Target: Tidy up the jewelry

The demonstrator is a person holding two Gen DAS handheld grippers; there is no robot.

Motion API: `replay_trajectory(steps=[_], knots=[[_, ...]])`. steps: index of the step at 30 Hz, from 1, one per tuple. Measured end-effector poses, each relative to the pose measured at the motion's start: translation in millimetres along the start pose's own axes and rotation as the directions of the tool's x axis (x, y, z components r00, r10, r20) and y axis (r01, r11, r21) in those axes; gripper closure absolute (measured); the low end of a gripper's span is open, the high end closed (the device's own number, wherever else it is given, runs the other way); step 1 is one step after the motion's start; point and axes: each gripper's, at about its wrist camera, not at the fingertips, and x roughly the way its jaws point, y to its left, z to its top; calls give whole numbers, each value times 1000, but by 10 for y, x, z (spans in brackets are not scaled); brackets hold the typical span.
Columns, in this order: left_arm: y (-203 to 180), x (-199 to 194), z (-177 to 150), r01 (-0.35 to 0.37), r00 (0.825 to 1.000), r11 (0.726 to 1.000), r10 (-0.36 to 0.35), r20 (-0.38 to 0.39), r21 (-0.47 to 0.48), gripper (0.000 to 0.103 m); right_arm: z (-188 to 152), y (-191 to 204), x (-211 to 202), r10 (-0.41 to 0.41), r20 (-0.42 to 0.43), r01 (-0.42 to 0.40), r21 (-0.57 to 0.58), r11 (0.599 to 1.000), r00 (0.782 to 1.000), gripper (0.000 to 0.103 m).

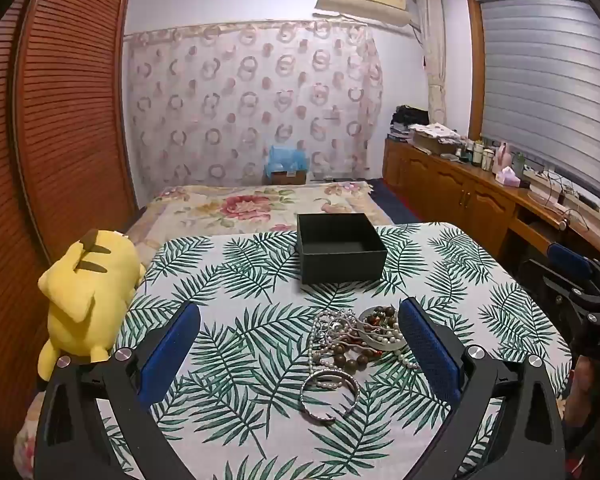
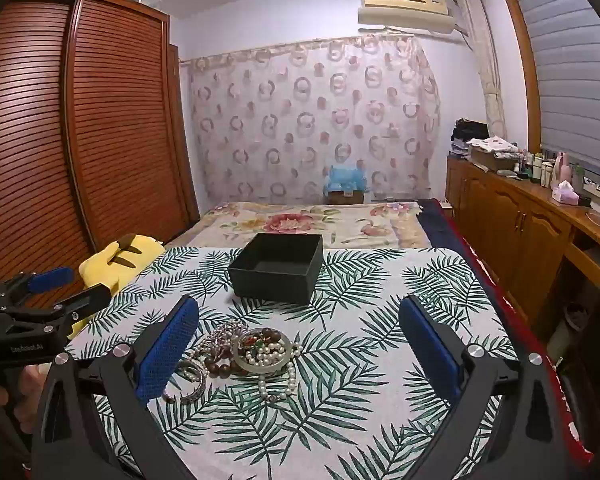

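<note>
A heap of jewelry (image 1: 354, 338) lies on the leaf-print tablecloth (image 1: 236, 280): pearl strands, brown bead bracelets, a jade bangle and a silver bangle (image 1: 329, 396). An open, empty black box (image 1: 340, 246) stands behind it. My left gripper (image 1: 300, 344) is open above the cloth, with the heap by its right finger. In the right wrist view the heap (image 2: 252, 354) lies by the left finger of my open right gripper (image 2: 300, 340), and the box (image 2: 278, 266) stands beyond it. Both grippers are empty.
A yellow plush toy (image 1: 88, 292) lies at the table's left edge. A bed with a floral cover (image 1: 260, 204) is behind the table. A wooden wardrobe (image 1: 60, 100) stands left and a cluttered wooden cabinet (image 1: 460, 184) right.
</note>
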Motion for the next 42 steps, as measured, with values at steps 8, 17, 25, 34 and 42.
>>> replay_trajectory(steps=[8,17,25,34,42], knots=[[6,2,1,-1,1000,1000,1,8,0,7,0,-9,-12,-1,3,1,3,1000,1000,2],[-7,-70,35,-1,1000,1000,1,20,0,7,-1,2,0,1,1,-1,1,1000,1000,2],[-16,-65,83,1,1000,1000,-1,22,1,7,-2,4,-3,1,3,-1,2,1000,1000,2],[-16,-77,44,0,1000,1000,0,26,2,7,-2,7,-3,2,3,-2,2,1000,1000,2],[-14,-88,44,-3,1000,1000,3,28,-1,7,-3,10,-8,2,6,-2,2,1000,1000,2]])
